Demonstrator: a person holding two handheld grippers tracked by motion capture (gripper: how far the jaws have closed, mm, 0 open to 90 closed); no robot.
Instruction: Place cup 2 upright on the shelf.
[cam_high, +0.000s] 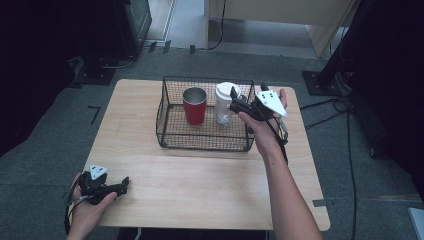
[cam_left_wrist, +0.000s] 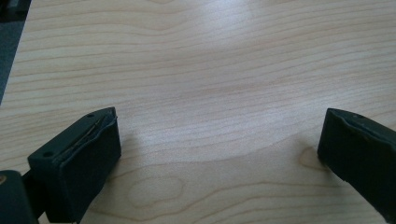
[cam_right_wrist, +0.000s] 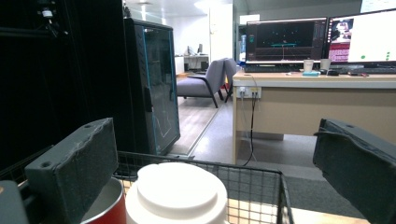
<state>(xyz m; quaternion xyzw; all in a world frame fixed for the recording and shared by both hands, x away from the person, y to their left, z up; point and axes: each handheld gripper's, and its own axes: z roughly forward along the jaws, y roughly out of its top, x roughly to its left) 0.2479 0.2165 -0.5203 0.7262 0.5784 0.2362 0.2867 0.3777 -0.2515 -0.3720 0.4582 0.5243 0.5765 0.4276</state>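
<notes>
The white-lidded bottle (cam_high: 225, 103) is sitting upright in the right half of the wire basket (cam_high: 170, 127) beside the red cup (cam_high: 194, 105), not gripped yet, with the right tongs (cam_high: 239, 101) spread wide around its lid, so lifting looks undone, while the left tongs (cam_high: 121, 184) are parked released on the near-left surface (cam_high: 200, 185).

Inside the black wire mesh basket (cam_high: 202, 141), a red metal cup (cam_high: 194, 105) and white-lidded clear plastic bottle (cam_high: 224, 103) stand just apart; bare wooden table (cam_high: 200, 180) lies before it.
</notes>
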